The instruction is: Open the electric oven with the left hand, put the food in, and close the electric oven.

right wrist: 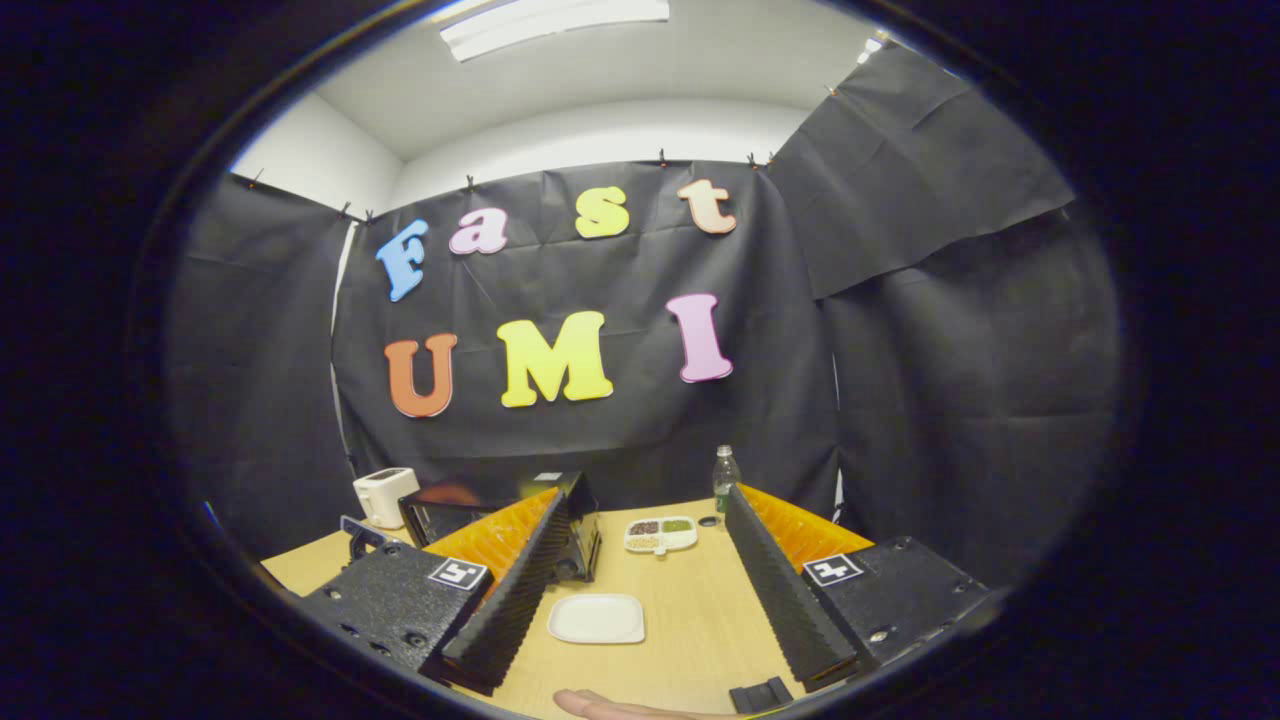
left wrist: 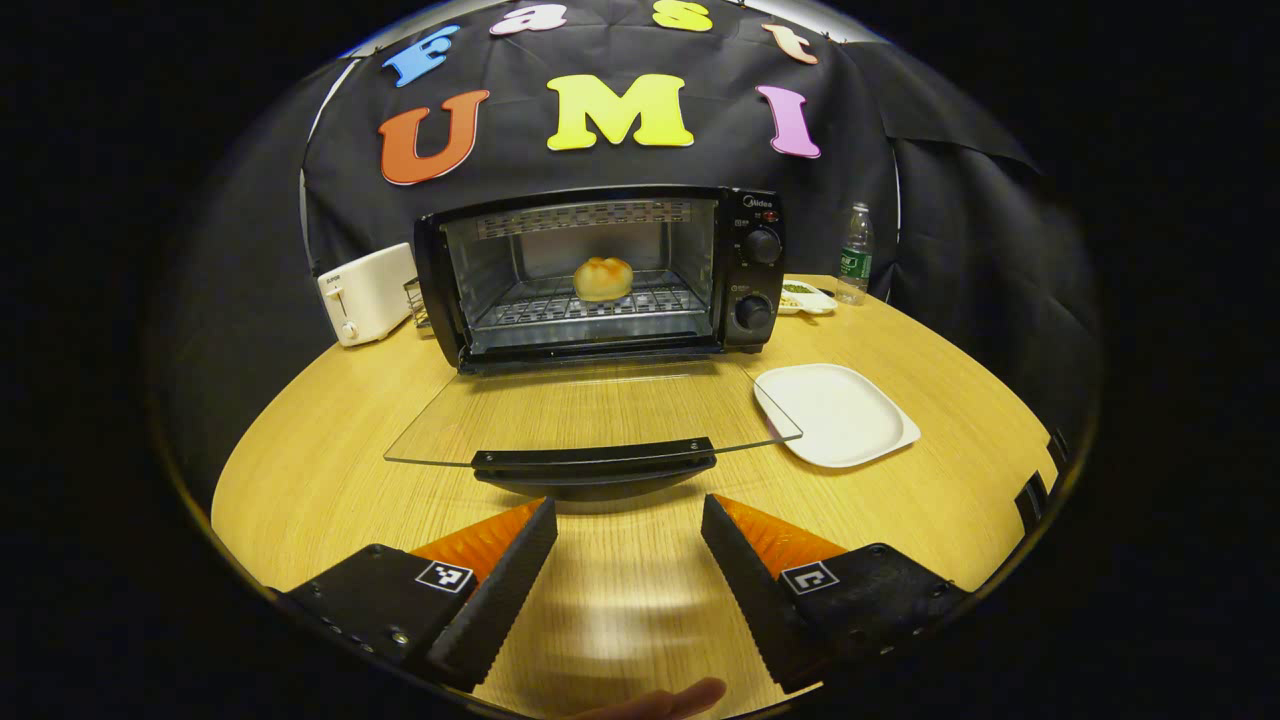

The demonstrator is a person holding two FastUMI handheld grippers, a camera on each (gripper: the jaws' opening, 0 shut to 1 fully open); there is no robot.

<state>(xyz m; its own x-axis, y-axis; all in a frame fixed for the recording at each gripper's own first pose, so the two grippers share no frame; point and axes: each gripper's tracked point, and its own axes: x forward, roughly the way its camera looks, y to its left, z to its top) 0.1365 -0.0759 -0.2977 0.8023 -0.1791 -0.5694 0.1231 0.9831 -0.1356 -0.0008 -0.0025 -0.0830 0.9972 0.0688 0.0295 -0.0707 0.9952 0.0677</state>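
Straight ahead in the left gripper view, the electric oven [left wrist: 600,275] is seen on a round wooden table [left wrist: 330,470], its glass door [left wrist: 590,410] folded down flat toward the camera. A golden bread roll [left wrist: 603,278] is placed on the wire rack inside the oven, well beyond the left gripper [left wrist: 628,525]. That gripper's fingers are held wide apart with nothing between them, just short of the door's dark handle [left wrist: 595,462]. A white square plate [left wrist: 835,412] is set to the right of the door, bare. A white toaster [left wrist: 365,292] is placed left of the oven, a water bottle [left wrist: 854,253] behind it to the right.

From the right gripper view, the right gripper [right wrist: 645,540] is seen raised, fingers spread and gripping nothing, with the plate on the table between them.
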